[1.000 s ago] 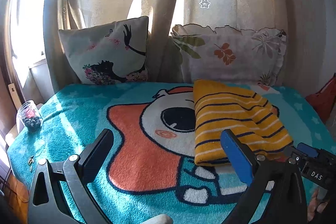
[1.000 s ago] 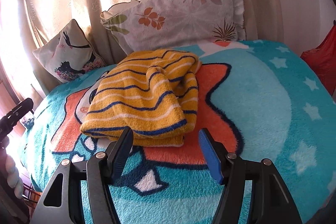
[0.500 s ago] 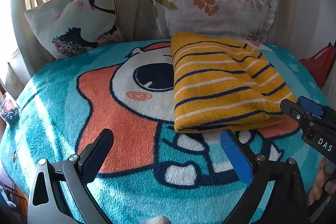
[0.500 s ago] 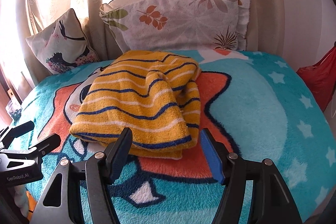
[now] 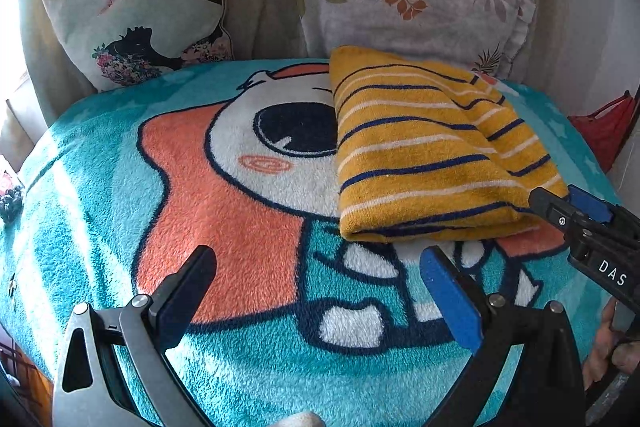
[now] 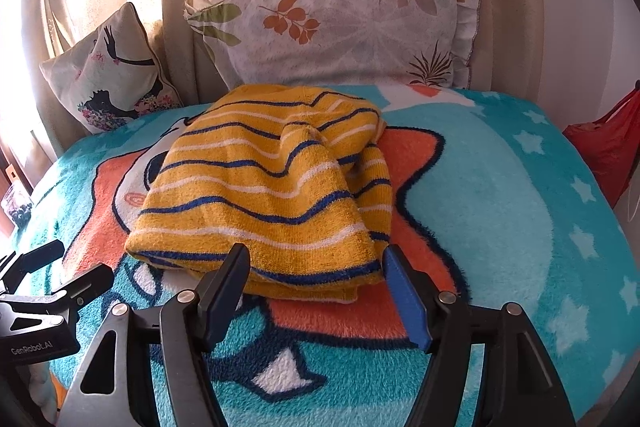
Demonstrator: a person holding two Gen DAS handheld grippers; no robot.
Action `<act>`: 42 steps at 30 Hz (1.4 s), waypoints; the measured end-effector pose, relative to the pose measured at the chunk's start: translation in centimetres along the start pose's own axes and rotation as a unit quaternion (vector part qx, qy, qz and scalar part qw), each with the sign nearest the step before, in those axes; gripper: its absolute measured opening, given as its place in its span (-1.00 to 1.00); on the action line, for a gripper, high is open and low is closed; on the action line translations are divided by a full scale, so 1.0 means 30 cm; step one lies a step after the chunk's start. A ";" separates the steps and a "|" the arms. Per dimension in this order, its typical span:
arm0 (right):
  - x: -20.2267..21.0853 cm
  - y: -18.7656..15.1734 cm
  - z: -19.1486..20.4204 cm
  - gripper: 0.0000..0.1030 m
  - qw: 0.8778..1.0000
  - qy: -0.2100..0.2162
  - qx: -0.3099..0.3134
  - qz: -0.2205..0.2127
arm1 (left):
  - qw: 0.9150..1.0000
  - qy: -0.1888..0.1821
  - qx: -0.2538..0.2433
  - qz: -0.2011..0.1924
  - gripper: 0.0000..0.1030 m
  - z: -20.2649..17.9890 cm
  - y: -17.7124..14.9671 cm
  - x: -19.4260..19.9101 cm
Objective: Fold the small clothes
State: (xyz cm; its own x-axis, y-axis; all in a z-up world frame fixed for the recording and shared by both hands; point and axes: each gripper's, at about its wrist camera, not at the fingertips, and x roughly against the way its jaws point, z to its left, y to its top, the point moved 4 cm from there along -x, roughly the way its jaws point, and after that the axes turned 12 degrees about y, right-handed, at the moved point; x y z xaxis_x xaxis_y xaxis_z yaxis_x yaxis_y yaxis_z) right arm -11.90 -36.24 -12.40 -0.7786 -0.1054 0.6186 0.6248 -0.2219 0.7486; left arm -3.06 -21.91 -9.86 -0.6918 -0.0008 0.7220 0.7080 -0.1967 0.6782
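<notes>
The folded mustard-yellow knit garment with navy and white stripes (image 6: 264,195) is lying on the teal cartoon fleece blanket (image 6: 500,227) covering the bed. The right gripper (image 6: 316,263), its jaws just having been widening, is standing spread at the garment's near hem, at 6 o'clock, pinching nothing. The left gripper (image 5: 320,267) is spread over bare blanket. Advice: slide under all layers before closing.

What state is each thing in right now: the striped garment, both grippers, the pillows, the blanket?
Striped garment: folded, lying on the blanket, ungripped.
Right gripper: open, jaws just opening, at the garment's near edge.
Left gripper: open, nothing between its jaws.
Blanket: spread flat.
Leaf pillow: propped upright.
Silhouette pillow: propped, tilted.
</notes>
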 end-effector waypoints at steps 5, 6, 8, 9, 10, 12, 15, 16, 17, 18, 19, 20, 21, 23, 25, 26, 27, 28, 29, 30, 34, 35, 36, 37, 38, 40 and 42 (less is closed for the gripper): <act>0.043 0.025 0.002 0.42 0.999 -0.010 -0.008 -0.032 | 1.000 -0.004 0.009 0.008 0.97 0.022 -0.010 -0.017; 0.060 0.040 0.002 0.42 0.999 -0.014 -0.008 -0.046 | 1.000 -0.004 0.011 0.009 0.97 0.026 -0.013 -0.020; 0.077 0.073 0.016 0.42 0.998 -0.009 -0.001 -0.062 | 1.000 -0.007 0.014 0.014 0.97 0.033 -0.017 -0.028; 0.076 0.091 0.032 0.42 0.998 0.003 0.006 -0.065 | 1.000 -0.008 0.016 0.016 0.97 0.035 -0.020 -0.030; 0.066 0.104 0.050 0.42 0.998 0.021 0.011 -0.060 | 1.000 -0.009 0.017 0.016 0.97 0.039 -0.021 -0.031; 0.032 0.126 0.094 0.29 0.995 0.087 0.015 -0.044 | 1.000 -0.007 0.019 0.016 0.97 0.049 -0.022 -0.034; -0.050 0.159 0.132 0.28 0.990 0.138 0.024 -0.023 | 1.000 -0.006 0.024 0.018 0.97 0.069 -0.025 -0.037; -0.082 0.166 0.122 0.27 0.991 0.130 0.023 -0.022 | 0.999 -0.005 0.027 0.018 0.97 0.076 -0.026 -0.038; -0.119 0.173 0.099 0.27 0.993 0.118 0.015 -0.016 | 0.999 -0.005 0.029 0.018 0.97 0.083 -0.027 -0.039; -0.168 0.173 0.059 0.27 0.995 0.104 -0.002 -0.001 | 0.999 -0.004 0.031 0.018 0.97 0.091 -0.028 -0.040; -0.208 0.169 0.017 0.23 0.996 0.086 -0.022 0.012 | 0.999 -0.003 0.033 0.018 0.97 0.098 -0.028 -0.042; -0.231 0.159 -0.019 0.13 0.996 0.074 -0.038 0.017 | 0.999 -0.003 0.035 0.018 0.97 0.105 -0.028 -0.045; -0.237 0.155 -0.047 0.11 0.996 0.069 -0.050 0.013 | 0.999 -0.002 0.037 0.019 0.97 0.111 -0.029 -0.051; -0.208 0.150 -0.056 0.11 0.996 0.066 -0.056 0.004 | 0.999 -0.002 0.040 0.022 0.97 0.120 -0.031 -0.065; -0.168 0.151 -0.043 0.13 0.997 0.051 -0.048 -0.006 | 0.999 -0.005 0.042 0.028 0.97 0.121 -0.034 -0.080; -0.148 0.153 -0.035 0.15 0.998 0.040 -0.041 -0.012 | 0.999 -0.008 0.043 0.030 0.97 0.120 -0.036 -0.085; -0.128 0.160 -0.031 0.22 0.999 0.028 -0.033 -0.017 | 0.999 -0.009 0.042 0.031 0.97 0.118 -0.037 -0.088; -0.112 0.163 -0.025 0.24 0.999 0.020 -0.028 -0.022 | 0.999 -0.009 0.041 0.031 0.97 0.115 -0.039 -0.089; -0.092 0.159 -0.015 0.27 0.999 0.015 -0.023 -0.028 | 0.999 -0.009 0.039 0.030 0.97 0.113 -0.039 -0.090; -0.080 0.160 -0.005 0.28 0.999 0.013 -0.015 -0.031 | 0.999 -0.009 0.038 0.029 0.97 0.111 -0.040 -0.090; -0.045 0.129 0.046 0.35 0.999 0.000 0.023 -0.030 | 0.999 -0.013 0.040 0.026 0.97 0.109 -0.036 -0.085; -0.044 0.116 0.059 0.37 0.999 -0.004 0.033 -0.026 | 0.999 -0.014 0.042 0.026 0.97 0.109 -0.036 -0.083; -0.047 0.100 0.071 0.37 0.999 -0.008 0.043 -0.019 | 0.999 -0.014 0.043 0.025 0.97 0.108 -0.036 -0.082; -0.052 0.086 0.081 0.37 0.999 -0.011 0.050 -0.012 | 0.999 -0.014 0.042 0.025 0.97 0.107 -0.036 -0.079; -0.057 0.069 0.090 0.38 0.998 -0.011 0.055 -0.004 | 0.999 -0.014 0.041 0.025 0.97 0.105 -0.036 -0.076; -0.072 0.043 0.098 0.38 0.998 -0.005 0.059 0.011 | 0.999 -0.014 0.039 0.024 0.97 0.102 -0.036 -0.069; -0.086 0.023 0.104 0.38 0.998 0.001 0.057 0.024 | 0.999 -0.014 0.037 0.021 0.97 0.097 -0.034 -0.057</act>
State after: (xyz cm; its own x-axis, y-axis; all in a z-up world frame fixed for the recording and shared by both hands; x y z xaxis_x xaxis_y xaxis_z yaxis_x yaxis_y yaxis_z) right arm -9.28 -33.10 -12.74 -0.7473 -0.1151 0.6545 0.6643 -0.1039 0.7402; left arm -2.18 -18.85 -11.40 -0.6584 0.0203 0.7524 0.7450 -0.1249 0.6553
